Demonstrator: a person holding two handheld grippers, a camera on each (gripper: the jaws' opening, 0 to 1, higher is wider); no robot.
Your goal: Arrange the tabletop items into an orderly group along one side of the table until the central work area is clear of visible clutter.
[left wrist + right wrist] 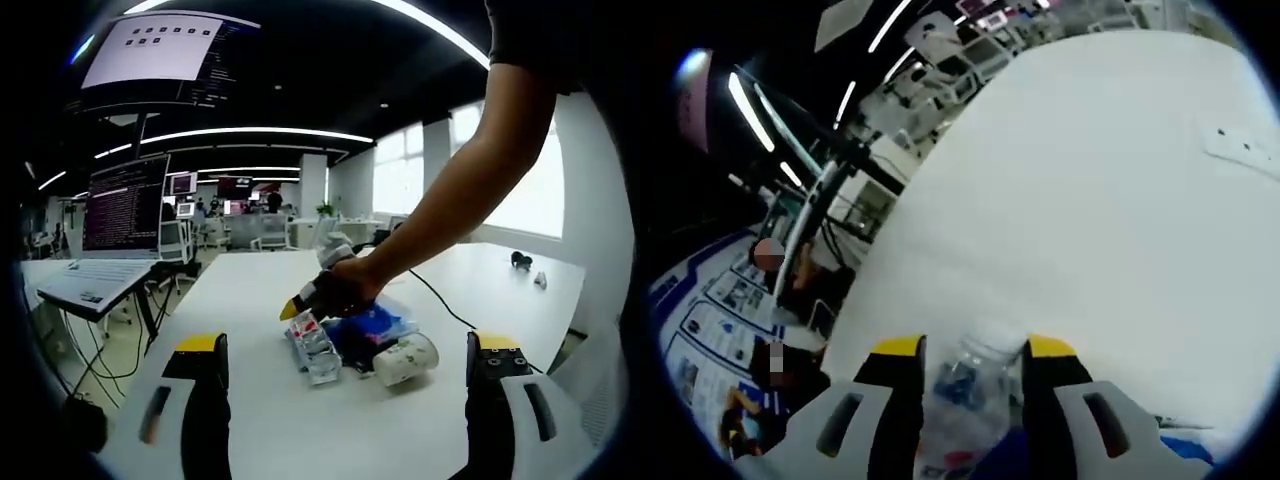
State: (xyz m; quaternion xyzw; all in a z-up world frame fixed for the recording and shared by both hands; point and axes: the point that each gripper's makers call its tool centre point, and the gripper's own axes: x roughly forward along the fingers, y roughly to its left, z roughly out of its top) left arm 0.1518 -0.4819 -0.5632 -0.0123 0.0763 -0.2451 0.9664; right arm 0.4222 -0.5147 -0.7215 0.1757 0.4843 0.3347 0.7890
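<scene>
A clear plastic bottle [312, 347] lies on the white table [250, 300] beside a blue packet [372, 325] and a white cup [405, 360] on its side. A person's hand holds my right gripper [298, 310] down on that pile, its yellow tip at the bottle's end. In the right gripper view, my right gripper [975, 350] has its jaws close around the clear bottle [975, 385], and a bit of the blue packet [1002, 452] shows beneath. My left gripper [348, 342] is open, with its jaws wide apart in front of the pile and touching nothing.
A laptop [110, 240] stands on a stand off the table's left edge. A black cable [440, 300] runs across the table behind the pile. A small dark object [521, 260] sits at the far right. A white power strip [1245, 150] lies on the table [1090, 200].
</scene>
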